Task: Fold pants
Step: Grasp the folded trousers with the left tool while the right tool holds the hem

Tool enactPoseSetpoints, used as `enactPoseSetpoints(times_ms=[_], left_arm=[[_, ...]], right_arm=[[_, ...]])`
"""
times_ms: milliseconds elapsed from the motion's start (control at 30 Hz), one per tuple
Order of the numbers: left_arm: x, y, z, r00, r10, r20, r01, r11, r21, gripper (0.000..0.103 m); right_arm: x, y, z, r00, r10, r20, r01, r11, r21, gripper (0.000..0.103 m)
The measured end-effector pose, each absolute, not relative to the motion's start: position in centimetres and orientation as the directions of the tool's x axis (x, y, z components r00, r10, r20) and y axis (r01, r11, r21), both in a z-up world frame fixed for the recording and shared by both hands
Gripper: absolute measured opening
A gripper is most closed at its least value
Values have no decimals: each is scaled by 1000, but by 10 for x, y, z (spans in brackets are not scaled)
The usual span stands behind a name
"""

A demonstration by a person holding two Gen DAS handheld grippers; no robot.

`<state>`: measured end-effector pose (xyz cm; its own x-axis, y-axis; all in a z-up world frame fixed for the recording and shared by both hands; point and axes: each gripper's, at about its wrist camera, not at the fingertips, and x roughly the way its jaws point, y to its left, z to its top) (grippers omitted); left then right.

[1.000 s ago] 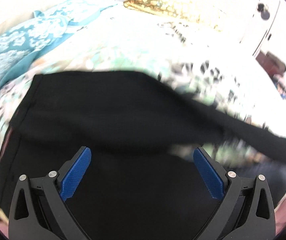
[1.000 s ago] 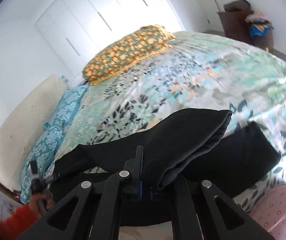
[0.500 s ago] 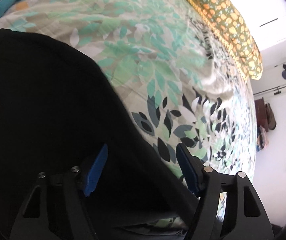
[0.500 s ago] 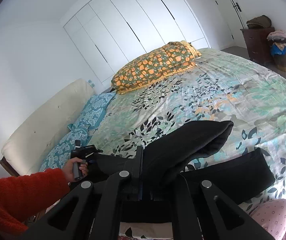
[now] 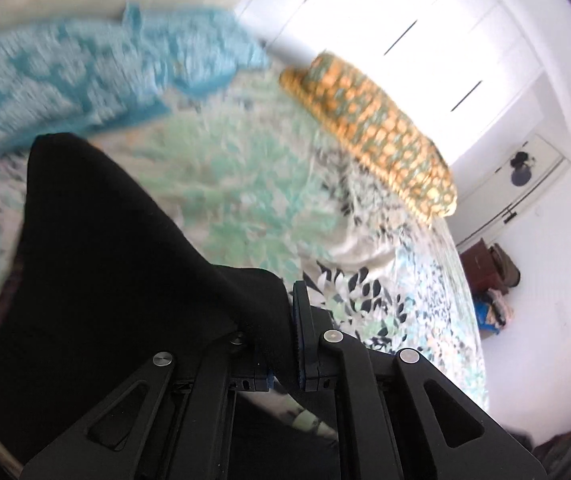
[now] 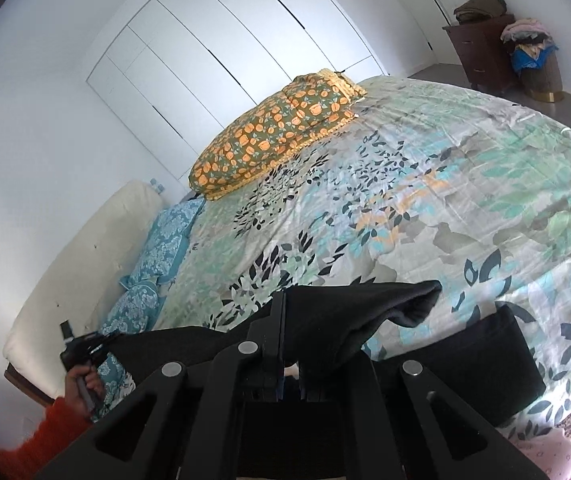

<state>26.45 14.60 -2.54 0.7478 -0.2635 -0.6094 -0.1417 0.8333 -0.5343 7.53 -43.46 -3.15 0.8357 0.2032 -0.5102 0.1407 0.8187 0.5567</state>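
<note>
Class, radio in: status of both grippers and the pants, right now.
Left gripper just closed, shut on black pants. Right gripper shut on pants too. Fabric lifted off the bedspread. Nothing in the way.

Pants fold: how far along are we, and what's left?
Mid-fold. Done: both grips are set, with the left gripper and the right gripper each clamped on black pants fabric. In hand: that cloth is raised off the floral bedspread, while part of the pants lies flat at right. Left: lay the raised part over and flatten.

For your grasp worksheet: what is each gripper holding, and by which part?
Both are shut on the black pants: the left gripper pinches a fabric edge, the right gripper a bunched fold. Which part of the garment cannot be told.
</note>
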Motion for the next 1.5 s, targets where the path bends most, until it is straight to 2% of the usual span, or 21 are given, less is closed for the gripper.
enactPoseSetpoints(times_ms=[67, 133, 200, 300, 400, 500, 633, 700, 767, 800, 833, 1033, 1133, 1200, 1233, 1267, 1300, 1333, 1400, 1500], left_arm=[[213, 148, -41, 748, -230, -622, -176, 836, -521, 8], [177, 141, -83, 685, -220, -695, -228, 841, -491, 8], [157, 131, -139, 568, -231, -790, -296, 838, -458, 8], [145, 124, -183, 462, -281, -841, -369, 801, -471, 7], [147, 122, -175, 468, -293, -834, -352, 804, -480, 8], [152, 118, -166, 479, -290, -828, -316, 824, -471, 8], [150, 120, -171, 454, -304, -838, -335, 813, -476, 8], [150, 125, -178, 454, -315, -834, -344, 801, -490, 8], [149, 128, -178, 458, -319, -830, -341, 799, -495, 8], [149, 129, -176, 459, -316, -830, -336, 803, -492, 8], [149, 129, -176, 458, -314, -832, -334, 807, -488, 8], [147, 127, -184, 454, -314, -834, -340, 804, -488, 8], [150, 121, -186, 454, -308, -836, -339, 808, -482, 8], [150, 119, -187, 452, -305, -838, -337, 812, -477, 8], [150, 119, -187, 450, -304, -840, -336, 813, -475, 8], [150, 119, -188, 448, -304, -841, -335, 815, -473, 8], [150, 118, -189, 446, -304, -842, -334, 816, -471, 8], [151, 118, -190, 443, -307, -843, -333, 816, -472, 8], [150, 117, -190, 440, -307, -844, -332, 818, -470, 9], [147, 112, -186, 433, -329, -839, -309, 820, -481, 11]], right_arm=[[83, -445, -48, 791, 201, -578, 178, 829, 531, 5], [89, -456, -83, 711, 193, -676, 249, 830, 499, 5], [92, -465, -125, 603, 190, -775, 316, 835, 451, 5], [88, -471, -172, 461, 198, -865, 380, 837, 393, 5], [79, -478, -182, 439, 217, -872, 411, 814, 410, 5], [80, -478, -178, 408, 189, -893, 414, 834, 365, 5], [81, -479, -177, 374, 204, -905, 418, 834, 360, 8], [80, -484, -176, 384, 218, -897, 419, 825, 380, 19], [76, -492, -174, 420, 235, -877, 429, 800, 420, 64], [73, -497, -171, 448, 246, -860, 429, 784, 448, 71], [72, -501, -170, 466, 260, -845, 426, 771, 473, 73], [67, -534, -181, 553, 432, -712, 430, 584, 688, 73], [75, -550, -195, 554, 454, -698, 474, 517, 713, 71], [83, -558, -206, 522, 461, -718, 509, 507, 695, 63], [89, -561, -208, 496, 460, -737, 513, 530, 676, 48], [94, -561, -209, 463, 444, -767, 511, 573, 641, 25], [98, -561, -206, 436, 406, -803, 508, 625, 592, 11], [101, -560, -203, 421, 382, -823, 493, 666, 561, 7], [108, -548, -190, 383, 313, -869, 422, 778, 466, 7], [111, -521, -171, 327, 92, -941, 291, 937, 192, 7]])
